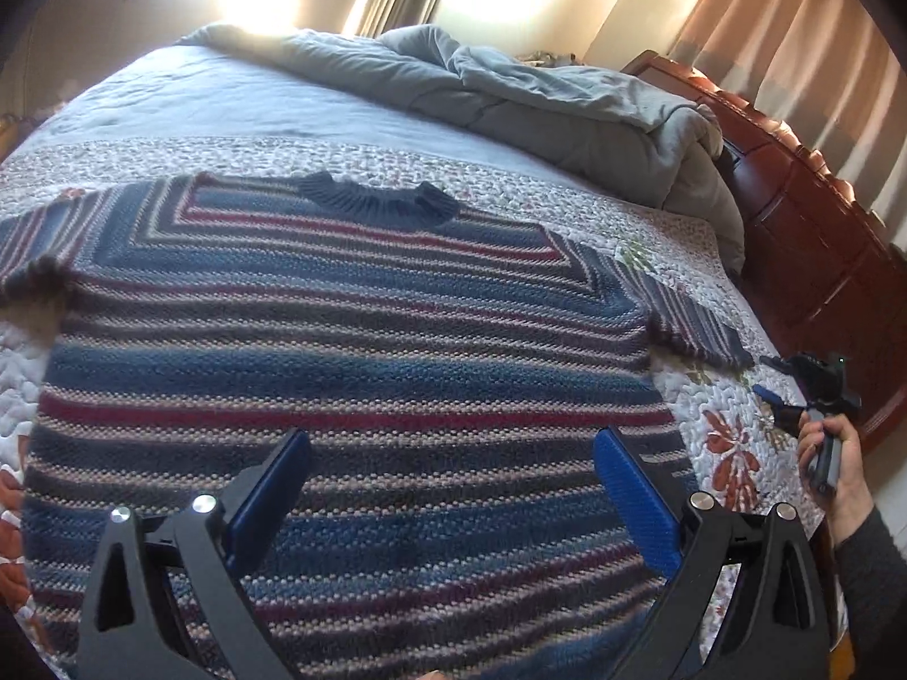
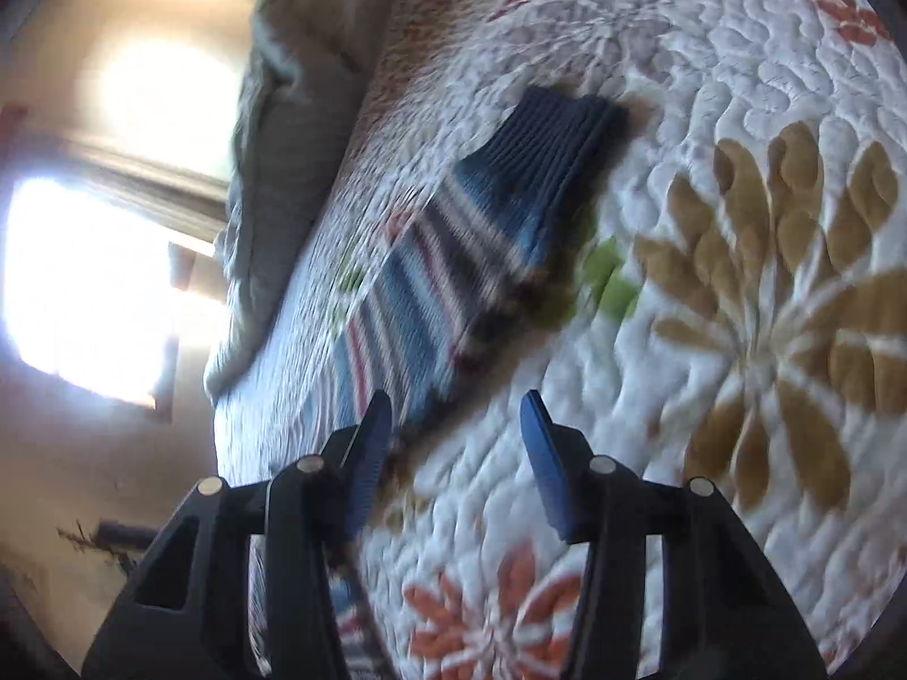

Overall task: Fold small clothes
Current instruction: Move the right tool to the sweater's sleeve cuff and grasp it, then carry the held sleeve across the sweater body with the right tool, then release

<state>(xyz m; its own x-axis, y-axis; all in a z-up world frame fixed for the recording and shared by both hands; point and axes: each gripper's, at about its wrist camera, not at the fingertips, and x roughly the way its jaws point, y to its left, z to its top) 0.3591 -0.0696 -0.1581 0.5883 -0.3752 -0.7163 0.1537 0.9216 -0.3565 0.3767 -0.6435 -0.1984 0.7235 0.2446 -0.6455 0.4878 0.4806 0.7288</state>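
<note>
The left gripper point(image 1: 450, 447) hovers over the lower body of the striped sweater point(image 1: 351, 351), its blue fingers point(image 1: 635, 504) spread wide apart with nothing between them. In this left wrist view the sweater lies flat and face up on the floral quilt point(image 1: 731, 453) of the bed, collar point(image 1: 377, 198) pointing away from the camera, both sleeves spread out to the sides. Nothing is folded over yet, so the task looks to be at its very start: the garment is laid out and the first fold is still to come. At the right edge, the person's right hand point(image 1: 833, 470) holds the other gripper's handle just beyond the right sleeve point(image 1: 697, 328). A bunched grey duvet point(image 1: 538, 96) sits well behind the sweater, near the wooden bed frame point(image 1: 805, 226).

In the right wrist view the right gripper point(image 2: 456, 405) has its jaws apart and empty, aimed along that sleeve, whose ribbed dark cuff point(image 2: 558, 136) lies flat on the quilt. The picture is motion-blurred, so whether the left-hand fingertip touches the knit cannot be told; it sits just at the sleeve's edge.

The likely step in hand is taking the right sleeve to fold it inward across the body. That calls for lowering the open jaws around the sleeve edge, pinching only the knit and not the quilt beneath, then carrying it over without dragging the body out of square.
</note>
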